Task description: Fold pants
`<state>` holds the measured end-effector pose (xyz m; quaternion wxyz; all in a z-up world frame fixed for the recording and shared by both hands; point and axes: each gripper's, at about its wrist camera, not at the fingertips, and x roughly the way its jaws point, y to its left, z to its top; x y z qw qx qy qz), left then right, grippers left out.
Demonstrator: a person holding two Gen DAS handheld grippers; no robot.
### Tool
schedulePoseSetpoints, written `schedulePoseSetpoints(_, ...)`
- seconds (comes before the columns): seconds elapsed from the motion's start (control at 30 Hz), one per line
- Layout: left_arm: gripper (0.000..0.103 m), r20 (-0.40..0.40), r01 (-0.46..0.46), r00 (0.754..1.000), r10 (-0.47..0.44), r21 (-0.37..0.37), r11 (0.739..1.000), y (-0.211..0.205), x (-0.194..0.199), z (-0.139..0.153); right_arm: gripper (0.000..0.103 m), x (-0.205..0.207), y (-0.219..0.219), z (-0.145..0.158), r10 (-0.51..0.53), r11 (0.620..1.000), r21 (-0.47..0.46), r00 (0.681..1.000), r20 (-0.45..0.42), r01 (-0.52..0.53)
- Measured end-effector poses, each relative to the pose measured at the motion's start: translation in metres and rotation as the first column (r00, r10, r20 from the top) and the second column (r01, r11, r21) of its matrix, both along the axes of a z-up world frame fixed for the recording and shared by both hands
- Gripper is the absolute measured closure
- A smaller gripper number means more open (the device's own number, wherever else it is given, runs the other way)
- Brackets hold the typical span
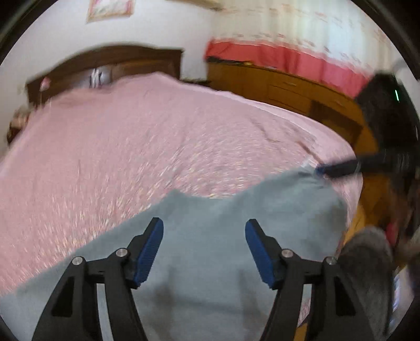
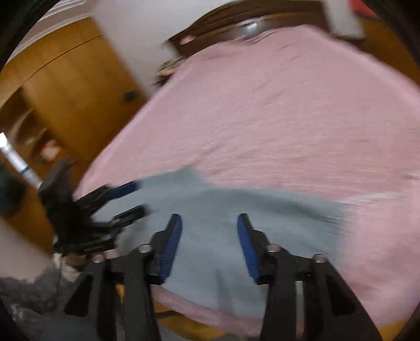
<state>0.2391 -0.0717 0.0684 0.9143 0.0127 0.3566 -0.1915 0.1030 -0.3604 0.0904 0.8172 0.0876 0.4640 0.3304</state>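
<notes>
Both views motion-blurred. Pants (image 1: 210, 236) lie on bed (image 1: 131, 136) at near edge, partly cut off. Left gripper (image 1: 204, 249) and right gripper (image 2: 209, 242) spread wide above pants, holding nothing.

bedroom. bed (image 1: 131, 136) under a pink spread, dark wooden headboard (image 1: 110, 59) against a white wall (image 1: 60, 34). framed picture (image 1: 110, 9) above it. orange-brown wooden cabinets (image 1: 288, 89) beside the bed; pale curtain with red band (image 1: 288, 56) over them. wooden wardrobe door (image 2: 65, 86) in right wrist view. soft daylight, motion blur.
</notes>
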Motion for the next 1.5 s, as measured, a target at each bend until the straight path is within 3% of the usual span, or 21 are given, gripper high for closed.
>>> schedulePoseSetpoints(0.07, 0.039, -0.056, -0.063, 0.996, 0.063, 0.010, 0.998, 0.014, 0.014, -0.017, 0.093, 0.024, 0.038, -0.035, 0.044, 0.999, -0.019, 0.997, -0.057, -0.045)
schedulePoseSetpoints(0.13, 0.054, -0.127, -0.138, 0.981, 0.146, 0.073, 0.988, 0.030, 0.027, -0.046, 0.094, 0.043, 0.047, -0.072, 0.005, 0.996, -0.087, 0.991, -0.135, -0.017)
schedulePoseSetpoints(0.17, 0.054, -0.144, -0.135, 0.979, 0.143, 0.066, 0.989, 0.039, 0.028, -0.055, 0.103, 0.053, 0.045, -0.085, -0.027, 0.993, -0.121, 0.987, -0.160, 0.007)
schedulePoseSetpoints(0.23, 0.054, -0.126, -0.105, 0.986, 0.105, 0.003, 0.994, 0.055, 0.017, -0.058, 0.103, 0.063, 0.031, -0.090, -0.087, 0.992, -0.104, 0.980, -0.182, 0.069)
schedulePoseSetpoints(0.27, 0.054, -0.123, -0.107, 0.987, 0.108, 0.017, 0.994, 0.060, 0.012, -0.055, 0.103, 0.061, 0.026, -0.080, -0.149, 0.978, -0.164, 0.979, -0.138, 0.126)
schedulePoseSetpoints(0.33, 0.053, -0.092, -0.167, 0.981, 0.173, 0.070, 0.984, 0.069, -0.007, -0.040, 0.102, 0.048, 0.022, -0.048, -0.305, 0.878, -0.366, 0.950, 0.065, 0.307)
schedulePoseSetpoints(0.37, 0.042, -0.041, -0.193, 0.980, 0.196, 0.062, 0.979, 0.076, -0.025, -0.027, 0.098, 0.040, 0.019, -0.035, -0.372, 0.833, -0.390, 0.919, 0.130, 0.392)
schedulePoseSetpoints(0.4, 0.021, 0.007, -0.188, 0.982, 0.187, 0.035, 0.982, 0.084, -0.042, -0.017, 0.098, 0.028, 0.017, -0.023, -0.442, 0.816, -0.347, 0.886, 0.141, 0.462)
schedulePoseSetpoints(0.47, 0.007, 0.087, -0.195, 0.978, 0.192, 0.022, 0.981, 0.099, -0.067, -0.006, 0.093, 0.001, 0.019, -0.006, -0.525, 0.847, -0.060, 0.849, 0.052, 0.527)
schedulePoseSetpoints(0.53, 0.007, 0.091, -0.248, 0.966, 0.240, 0.084, 0.965, 0.113, -0.075, -0.008, 0.086, -0.029, 0.034, -0.004, -0.563, 0.820, 0.157, 0.825, 0.053, 0.550)
schedulePoseSetpoints(0.6, 0.007, 0.050, -0.291, 0.957, 0.287, 0.127, 0.948, 0.128, -0.072, -0.018, 0.086, -0.046, 0.063, -0.011, -0.577, 0.799, 0.266, 0.813, 0.085, 0.539)
schedulePoseSetpoints(0.67, 0.007, 0.028, -0.337, 0.941, 0.336, 0.133, 0.932, 0.148, -0.078, -0.033, 0.086, -0.071, 0.094, -0.033, -0.555, 0.784, 0.428, 0.816, 0.161, 0.449)
schedulePoseSetpoints(0.73, 0.007, -0.013, -0.398, 0.915, 0.403, 0.131, 0.908, 0.169, -0.078, -0.052, 0.086, -0.085, 0.116, -0.055, -0.560, 0.798, 0.393, 0.804, 0.201, 0.457)
schedulePoseSetpoints(0.8, 0.007, -0.073, -0.446, 0.888, 0.454, 0.108, 0.888, 0.189, -0.079, -0.076, 0.086, -0.081, 0.133, -0.082, -0.523, 0.826, 0.327, 0.840, 0.142, 0.459)
schedulePoseSetpoints(0.83, 0.007, -0.072, -0.450, 0.889, 0.453, 0.053, 0.891, 0.195, -0.084, -0.078, 0.086, -0.078, 0.141, -0.097, -0.506, 0.835, 0.301, 0.858, 0.087, 0.461)
schedulePoseSetpoints(0.9, 0.007, -0.035, -0.461, 0.885, 0.464, 0.069, 0.885, 0.189, -0.084, -0.068, 0.086, -0.074, 0.146, -0.111, -0.519, 0.824, 0.289, 0.854, 0.037, 0.488)
schedulePoseSetpoints(1.03, 0.007, 0.054, -0.395, 0.917, 0.395, -0.005, 0.919, 0.171, -0.088, -0.040, 0.086, -0.074, 0.160, -0.112, -0.504, 0.844, 0.261, 0.859, 0.086, 0.469)
schedulePoseSetpoints(1.17, 0.007, 0.055, -0.272, 0.959, 0.277, -0.084, 0.959, 0.128, -0.067, -0.030, 0.092, -0.070, 0.148, -0.131, -0.523, 0.799, 0.339, 0.852, -0.017, 0.497)
schedulePoseSetpoints(1.33, 0.008, 0.022, -0.234, 0.972, 0.233, 0.016, 0.972, 0.082, -0.021, -0.056, 0.092, -0.078, 0.147, -0.130, -0.526, 0.800, 0.333, 0.851, -0.014, 0.500)
schedulePoseSetpoints(1.4, 0.012, 0.016, -0.274, 0.962, 0.273, 0.104, 0.956, 0.081, -0.013, -0.068, 0.092, -0.090, 0.153, -0.124, -0.513, 0.817, 0.318, 0.858, 0.022, 0.480)
schedulePoseSetpoints(1.5, 0.012, 0.038, -0.307, 0.952, 0.305, 0.134, 0.942, 0.101, -0.017, -0.073, 0.092, -0.100, 0.172, -0.103, -0.510, 0.847, 0.260, 0.846, 0.154, 0.463)
